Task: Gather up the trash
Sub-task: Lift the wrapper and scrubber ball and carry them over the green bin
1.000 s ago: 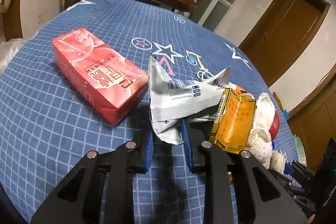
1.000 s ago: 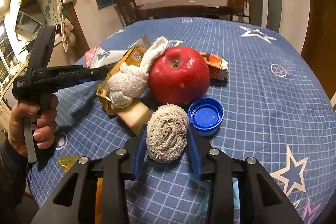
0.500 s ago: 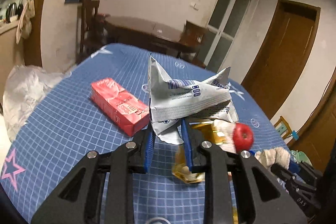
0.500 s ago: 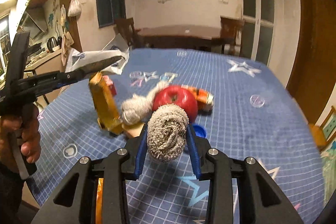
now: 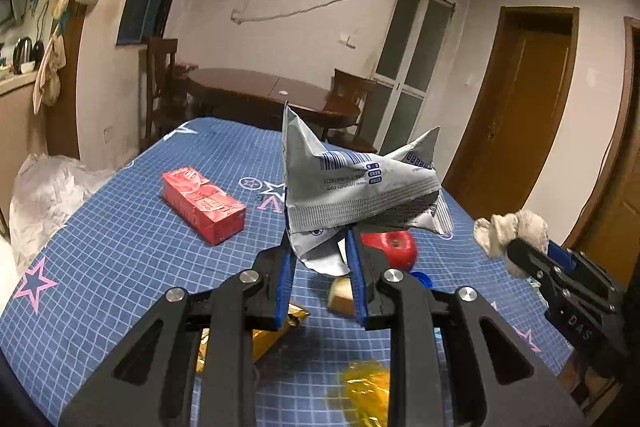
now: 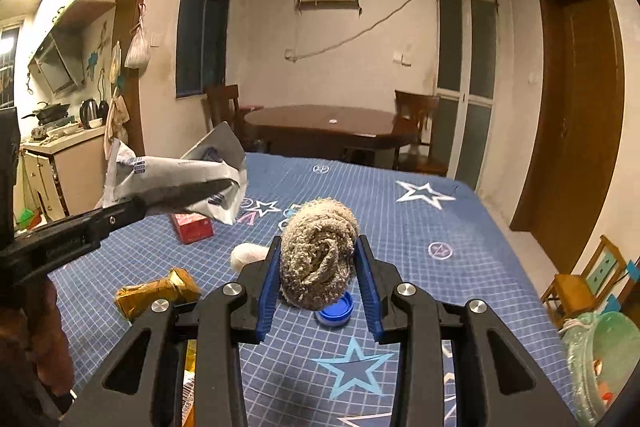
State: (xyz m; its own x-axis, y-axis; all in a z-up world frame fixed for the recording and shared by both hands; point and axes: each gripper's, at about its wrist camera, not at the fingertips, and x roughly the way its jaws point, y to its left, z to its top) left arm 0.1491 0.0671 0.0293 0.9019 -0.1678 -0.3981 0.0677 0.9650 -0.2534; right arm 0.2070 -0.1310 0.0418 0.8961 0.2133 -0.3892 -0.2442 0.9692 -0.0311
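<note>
My left gripper (image 5: 320, 251) is shut on a crumpled grey-white wrapper (image 5: 352, 187) and holds it well above the blue star tablecloth (image 5: 120, 247); the wrapper also shows in the right wrist view (image 6: 176, 175). My right gripper (image 6: 318, 259) is shut on a rolled beige rag (image 6: 318, 255), lifted above the table; the rag also shows in the left wrist view (image 5: 512, 231). On the cloth lie a red carton (image 5: 202, 203), a red apple (image 5: 390, 247), a blue bottle cap (image 6: 335, 311), a gold wrapper (image 6: 158, 293) and a white cloth wad (image 6: 248, 255).
A piece of bread (image 5: 342, 301) and a yellow wrapper (image 5: 368, 387) lie near the table's front edge. White plastic bag (image 5: 44, 195) hangs at the left of the table. A green bin (image 6: 600, 359) stands to the right. A wooden table (image 6: 328, 123) with chairs stands behind.
Both grippers have risen higher above the table with the wrapper and the rag still held. The table objects now look lower and farther away.
</note>
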